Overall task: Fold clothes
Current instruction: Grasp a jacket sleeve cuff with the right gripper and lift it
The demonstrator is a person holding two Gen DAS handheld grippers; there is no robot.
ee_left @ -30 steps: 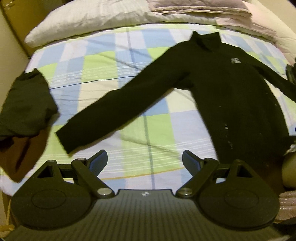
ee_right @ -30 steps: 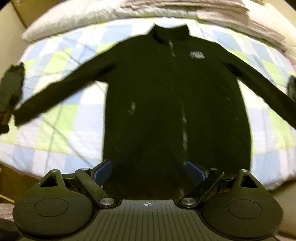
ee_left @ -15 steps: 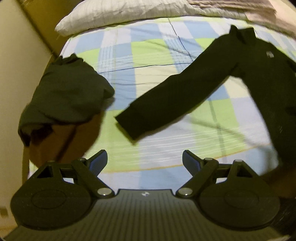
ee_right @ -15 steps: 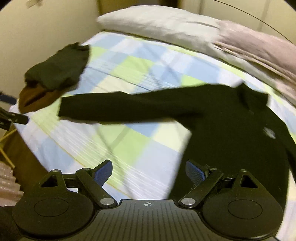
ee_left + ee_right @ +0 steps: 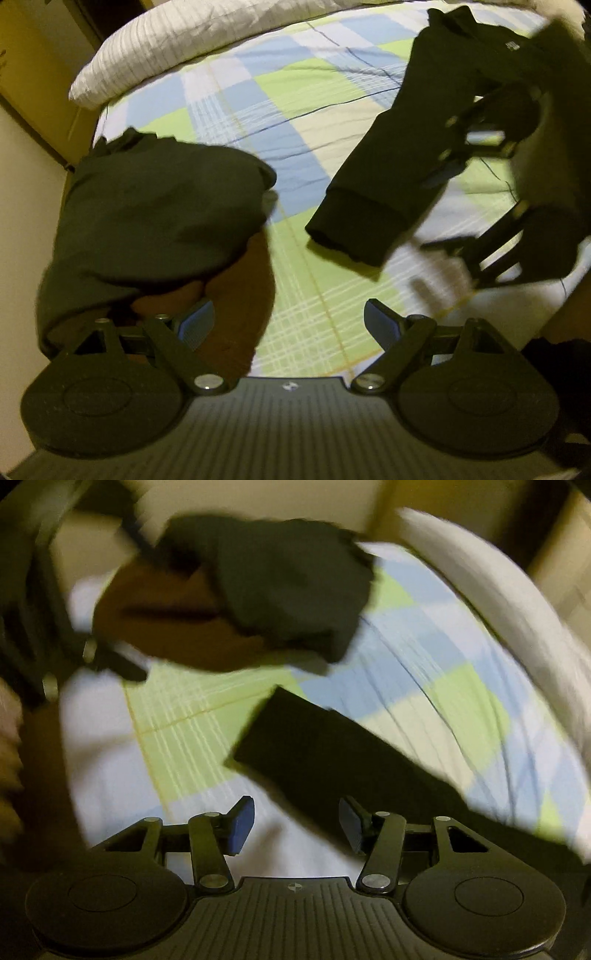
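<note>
Right gripper [image 5: 293, 825] jaws closing beside sleeve cuff [image 5: 273, 731], nothing between yet; left gripper [image 5: 288, 325] jaws hanging apart, empty (advice: pinching cuff edge squarely).

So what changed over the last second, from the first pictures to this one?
Both grippers swung from the jacket's body toward its outstretched sleeve. The right gripper now sits just short of the cuff, its jaws closing, nothing between them yet. The left gripper stays wide open and empty. The jacket, the folded dark garment and the checked bedsheet lie unmoved.
</note>
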